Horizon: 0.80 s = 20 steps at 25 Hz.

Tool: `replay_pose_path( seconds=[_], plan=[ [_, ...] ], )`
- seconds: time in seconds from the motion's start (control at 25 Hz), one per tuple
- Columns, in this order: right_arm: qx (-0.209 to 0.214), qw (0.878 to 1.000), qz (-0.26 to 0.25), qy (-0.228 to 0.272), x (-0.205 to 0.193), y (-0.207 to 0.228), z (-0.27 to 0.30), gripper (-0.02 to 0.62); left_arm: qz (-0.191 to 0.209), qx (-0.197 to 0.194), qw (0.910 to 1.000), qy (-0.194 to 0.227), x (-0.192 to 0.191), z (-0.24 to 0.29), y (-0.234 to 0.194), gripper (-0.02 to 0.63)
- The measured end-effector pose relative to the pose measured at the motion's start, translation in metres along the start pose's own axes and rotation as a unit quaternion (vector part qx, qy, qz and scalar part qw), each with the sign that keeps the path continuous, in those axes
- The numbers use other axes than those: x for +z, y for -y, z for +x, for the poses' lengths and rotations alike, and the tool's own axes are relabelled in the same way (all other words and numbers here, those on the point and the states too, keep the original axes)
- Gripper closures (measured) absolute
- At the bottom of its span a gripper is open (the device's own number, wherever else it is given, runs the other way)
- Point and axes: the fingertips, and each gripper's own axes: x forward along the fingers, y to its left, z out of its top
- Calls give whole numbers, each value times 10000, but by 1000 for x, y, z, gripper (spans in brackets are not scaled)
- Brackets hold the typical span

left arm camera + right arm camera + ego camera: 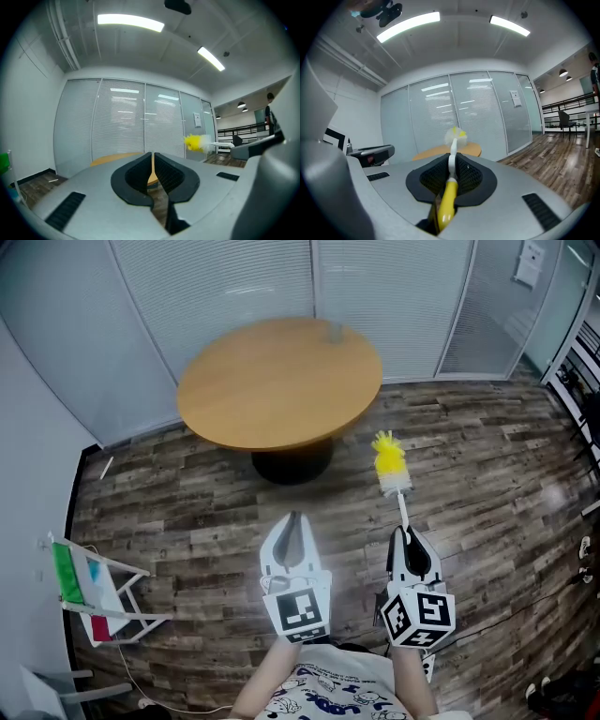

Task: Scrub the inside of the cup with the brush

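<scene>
My right gripper [407,538] is shut on the brush [390,465], which sticks out forward with its yellow and white bristle head up over the floor. In the right gripper view the brush's yellow handle [447,200] runs between the jaws of that gripper [451,165] and the bristles [456,135] point toward the table. My left gripper [294,526] is shut with nothing in it; its jaws [153,168] meet in the left gripper view, where the brush head [196,142] shows to the right. A small clear cup [335,332] stands near the far edge of the round wooden table [279,381].
Dark wood-plank floor [487,484] lies between me and the table. Glass walls with blinds [234,282] close the room behind the table. A small white rack with a green and red flag [80,582] stands at the left. Cables run along the floor near my feet.
</scene>
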Motion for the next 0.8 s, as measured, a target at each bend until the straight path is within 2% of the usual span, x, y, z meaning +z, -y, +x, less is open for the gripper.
replay_pose_path(
  seconds=[0.48,0.8],
  plan=[
    [-97,9999,-27,81,27,-14,111,549,-69,-266,9996,83,15,107,-36,580],
    [-180,9998,-27,129,35,-22,163,549,-14,-379,9991,197,22,160,-56,580]
  ],
)
